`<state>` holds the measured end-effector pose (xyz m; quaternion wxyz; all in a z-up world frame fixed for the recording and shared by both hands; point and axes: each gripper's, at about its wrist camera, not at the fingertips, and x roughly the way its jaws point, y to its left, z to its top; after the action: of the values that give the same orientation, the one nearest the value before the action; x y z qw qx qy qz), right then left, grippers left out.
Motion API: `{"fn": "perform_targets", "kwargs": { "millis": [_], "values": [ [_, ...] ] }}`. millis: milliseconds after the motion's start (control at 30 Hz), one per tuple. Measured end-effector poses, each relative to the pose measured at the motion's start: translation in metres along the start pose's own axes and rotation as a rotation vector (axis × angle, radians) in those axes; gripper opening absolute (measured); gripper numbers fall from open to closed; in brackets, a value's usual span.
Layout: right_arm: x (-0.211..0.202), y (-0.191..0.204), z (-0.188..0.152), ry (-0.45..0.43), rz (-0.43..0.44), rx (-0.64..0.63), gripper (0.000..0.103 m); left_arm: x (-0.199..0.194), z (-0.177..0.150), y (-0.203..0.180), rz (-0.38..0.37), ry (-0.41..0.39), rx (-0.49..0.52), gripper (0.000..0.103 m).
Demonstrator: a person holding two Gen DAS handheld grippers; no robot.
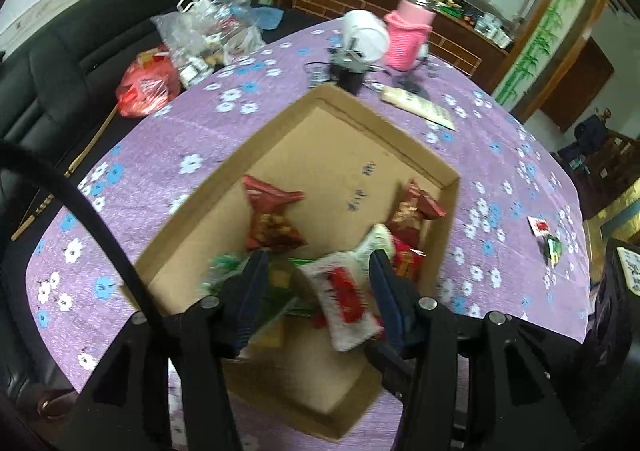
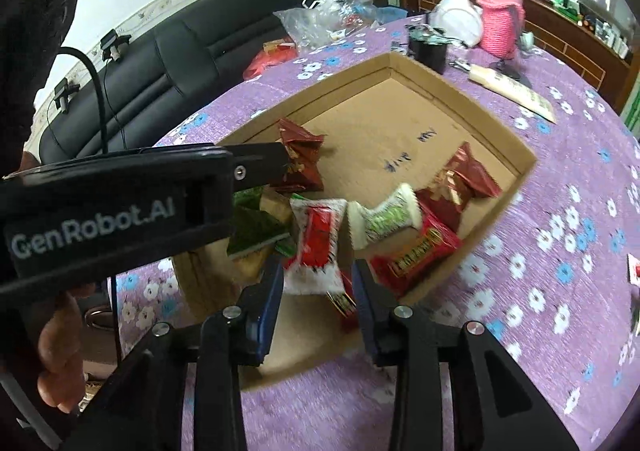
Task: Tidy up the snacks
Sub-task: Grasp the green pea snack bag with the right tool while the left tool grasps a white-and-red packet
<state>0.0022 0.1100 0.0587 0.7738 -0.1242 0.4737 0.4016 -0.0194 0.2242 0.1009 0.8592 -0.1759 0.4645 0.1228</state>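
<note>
A matt brown cardboard box (image 1: 400,131) holds glossy plastic snack packets (image 2: 316,247). The surface wears a purple flowered cloth (image 1: 192,131) with a crinkled texture. Far left, the black sofa (image 2: 192,51) looks like smooth leather.

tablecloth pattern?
Purple tablecloth with small white and blue flowers; clearest in the left wrist view.

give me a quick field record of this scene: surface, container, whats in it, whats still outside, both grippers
surface: purple floral tablecloth
container: shallow cardboard tray, open top
contents: white-and-red packet, white-and-green packet, several red packets, green packets
outside: small red-and-white item and green item on the cloth
left gripper: open, over the tray
right gripper: open, over the tray, holding nothing
</note>
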Motion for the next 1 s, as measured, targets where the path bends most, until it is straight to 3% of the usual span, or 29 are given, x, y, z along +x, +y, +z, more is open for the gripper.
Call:
{"fn": "perform_targets", "kwargs": {
  "millis": [167,500,700,1000],
  "values": [
    [-0.024,-0.03,-0.024,-0.017,-0.02,0.06,0.045,0.005,-0.006,-0.041,-0.023,0.002,0.063,0.054],
    [-0.065,-0.124,-0.095,-0.026,-0.102,0.268,0.047,0.02,-0.028,-0.139,-0.07,0.014,0.21,0.054],
    [-0.086,-0.185,-0.136,-0.033,-0.162,0.384,0.051,0.046,-0.038,-0.191,-0.07,0.078,0.278,0.054],
    [-0.112,-0.282,-0.147,-0.121,-0.295,0.52,0.059,0.092,-0.034,-0.25,-0.043,0.144,0.329,0.054]
  ]
}}
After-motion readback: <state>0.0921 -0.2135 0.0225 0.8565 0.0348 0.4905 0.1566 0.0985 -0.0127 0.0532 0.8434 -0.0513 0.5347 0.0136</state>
